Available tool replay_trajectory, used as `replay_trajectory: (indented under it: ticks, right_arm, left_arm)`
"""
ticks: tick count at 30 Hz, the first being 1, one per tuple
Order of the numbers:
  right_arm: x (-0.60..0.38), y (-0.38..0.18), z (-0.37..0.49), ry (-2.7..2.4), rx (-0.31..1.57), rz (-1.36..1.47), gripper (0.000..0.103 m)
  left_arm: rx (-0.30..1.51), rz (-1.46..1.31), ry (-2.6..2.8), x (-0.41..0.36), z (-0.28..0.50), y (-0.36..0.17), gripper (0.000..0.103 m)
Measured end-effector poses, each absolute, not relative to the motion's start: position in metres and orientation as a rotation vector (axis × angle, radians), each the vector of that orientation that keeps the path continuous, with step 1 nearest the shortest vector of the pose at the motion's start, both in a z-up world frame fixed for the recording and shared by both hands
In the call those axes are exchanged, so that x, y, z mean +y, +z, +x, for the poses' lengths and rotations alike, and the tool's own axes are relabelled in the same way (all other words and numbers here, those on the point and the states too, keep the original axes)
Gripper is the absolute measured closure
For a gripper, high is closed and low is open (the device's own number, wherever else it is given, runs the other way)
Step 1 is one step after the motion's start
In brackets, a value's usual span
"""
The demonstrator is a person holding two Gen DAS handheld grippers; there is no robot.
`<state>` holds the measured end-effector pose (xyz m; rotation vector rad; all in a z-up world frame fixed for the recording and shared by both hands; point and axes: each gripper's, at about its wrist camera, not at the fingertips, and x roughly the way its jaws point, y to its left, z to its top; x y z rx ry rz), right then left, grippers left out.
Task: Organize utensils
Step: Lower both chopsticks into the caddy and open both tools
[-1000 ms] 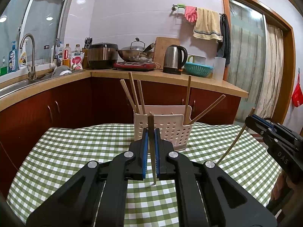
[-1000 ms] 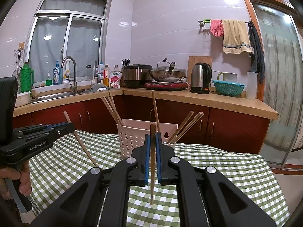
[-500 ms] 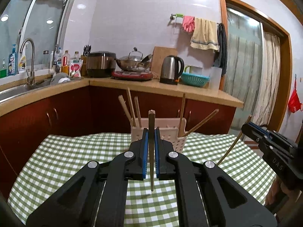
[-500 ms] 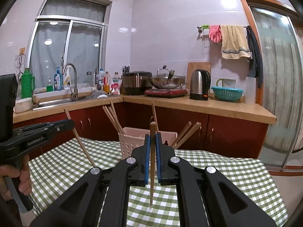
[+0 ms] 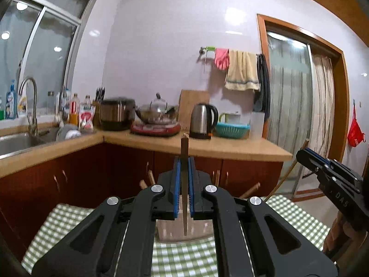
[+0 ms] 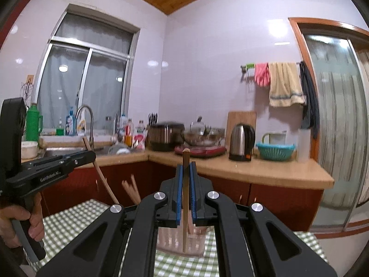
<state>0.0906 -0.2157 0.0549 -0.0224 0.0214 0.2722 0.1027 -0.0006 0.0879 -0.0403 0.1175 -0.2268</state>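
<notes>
With both tongs, left and right, clamped on 1 chopstick each, tilting could miss the holder

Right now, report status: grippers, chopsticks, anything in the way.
Left hand-held gripper shut on a chopstick. Right hand-held gripper shut on another chopstick. Basket ahead, nothing blocking.

Wooden chopstick, checked cloth tablecloth, shiny metal kettle

Two grippers, left gripper and right gripper, each clamp one chopstick; one utensil basket; one kettle.
</notes>
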Motion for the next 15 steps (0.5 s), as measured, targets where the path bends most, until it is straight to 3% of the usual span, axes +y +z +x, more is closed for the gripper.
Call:
replay_trajectory:
  ticks: [15]
  right_arm:
    - [-0.209, 0.073, 0.145, 0.272, -0.062, -0.017, 0.096]
  left_arm:
    - [0.009, -0.048, -0.191, -0.004, 0.163, 0.119, 0.096]
